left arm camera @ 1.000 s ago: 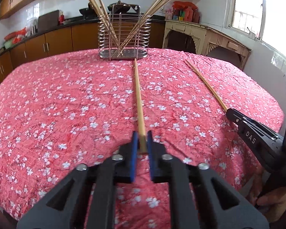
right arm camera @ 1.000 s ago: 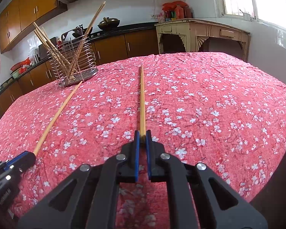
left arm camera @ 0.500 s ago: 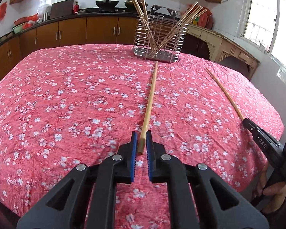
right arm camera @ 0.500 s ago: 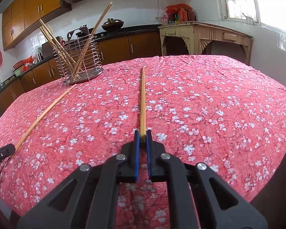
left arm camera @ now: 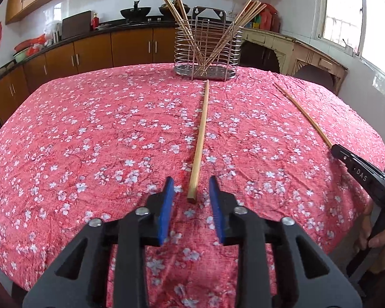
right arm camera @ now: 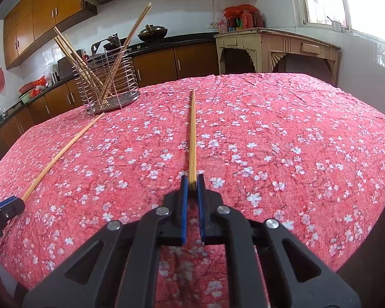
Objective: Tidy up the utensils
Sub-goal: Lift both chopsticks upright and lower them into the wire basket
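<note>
A wire utensil holder (left arm camera: pixel 207 51) with several chopsticks stands at the far side of the red floral tablecloth (left arm camera: pixel 89 141); it also shows in the right wrist view (right arm camera: pixel 107 87). My left gripper (left arm camera: pixel 191 192) is open, its pads on either side of the near end of a chopstick (left arm camera: pixel 200 141) that lies on the cloth pointing at the holder. My right gripper (right arm camera: pixel 191 184) is shut on a second chopstick (right arm camera: pixel 192 133), which lies along the cloth. That second chopstick shows in the left wrist view (left arm camera: pixel 302 114), with the right gripper (left arm camera: pixel 359 172) at its near end.
Brown kitchen cabinets (left arm camera: pixel 89 51) and a dark counter with pots run behind the table. A cream wooden side table (right arm camera: pixel 274 48) stands at the back right under a window. The table's edge falls away close to both grippers.
My left gripper has opened and let go of its chopstick, which now lies on the cloth between the pads. My right gripper stays shut on its chopstick.
</note>
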Tool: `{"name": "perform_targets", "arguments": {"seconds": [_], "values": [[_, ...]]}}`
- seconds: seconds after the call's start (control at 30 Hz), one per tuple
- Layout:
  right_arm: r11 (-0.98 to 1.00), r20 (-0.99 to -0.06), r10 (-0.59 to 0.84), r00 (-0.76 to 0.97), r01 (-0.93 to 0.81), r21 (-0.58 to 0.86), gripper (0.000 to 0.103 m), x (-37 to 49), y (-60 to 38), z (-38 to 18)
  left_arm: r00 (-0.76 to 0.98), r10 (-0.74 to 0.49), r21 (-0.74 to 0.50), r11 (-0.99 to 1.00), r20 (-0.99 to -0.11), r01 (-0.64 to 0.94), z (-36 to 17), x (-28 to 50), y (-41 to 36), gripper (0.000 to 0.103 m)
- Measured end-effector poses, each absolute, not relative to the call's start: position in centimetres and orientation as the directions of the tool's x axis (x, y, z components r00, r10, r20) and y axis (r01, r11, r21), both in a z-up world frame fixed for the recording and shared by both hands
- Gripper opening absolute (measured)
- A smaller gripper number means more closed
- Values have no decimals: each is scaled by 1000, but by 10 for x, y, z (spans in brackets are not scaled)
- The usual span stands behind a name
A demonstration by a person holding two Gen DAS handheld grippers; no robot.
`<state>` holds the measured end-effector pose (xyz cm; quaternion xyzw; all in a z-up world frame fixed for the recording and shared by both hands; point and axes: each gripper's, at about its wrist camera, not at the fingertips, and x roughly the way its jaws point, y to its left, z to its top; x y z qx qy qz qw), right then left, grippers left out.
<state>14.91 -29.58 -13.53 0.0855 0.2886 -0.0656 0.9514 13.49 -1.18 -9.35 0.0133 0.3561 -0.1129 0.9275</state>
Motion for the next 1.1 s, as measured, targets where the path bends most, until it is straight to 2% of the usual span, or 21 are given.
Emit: {"name": "perform_targets", "arguments": {"seconds": [0.1, 0.33, 0.37, 0.4, 0.53, 0.9, 1.1], "values": [[977, -560, -76, 825, 175, 125, 9, 149, -295, -135, 724, -192, -44, 975, -662, 218, -94, 136, -12, 17], [977, -553, -83, 829, 177, 118, 8, 146, -293, -136, 734, -183, -41, 977, -654, 207, -95, 132, -17, 17], [978, -552, -85, 830, 177, 114, 8, 146, -292, -136, 737, -183, -41, 978, -651, 207, -96, 131, -18, 16], [978, -551, -86, 830, 176, 112, 8, 146, -292, -136, 736, -187, -43, 977, -651, 209, -96, 130, -19, 8], [978, -537, -86, 839, 173, 114, 8, 143, -295, -130, 719, -222, -68, 969, -658, 237, -94, 130, -16, 6], [986, -341, -99, 935, 138, 92, 8, 128, -303, -35, 807, -227, -31, 967, -545, 252, -16, 131, 10, 6], [989, -267, -87, 960, 117, 96, 8, 136, -305, 11, 853, -214, -49, 975, -476, 218, 28, 149, 22, 6]]}}
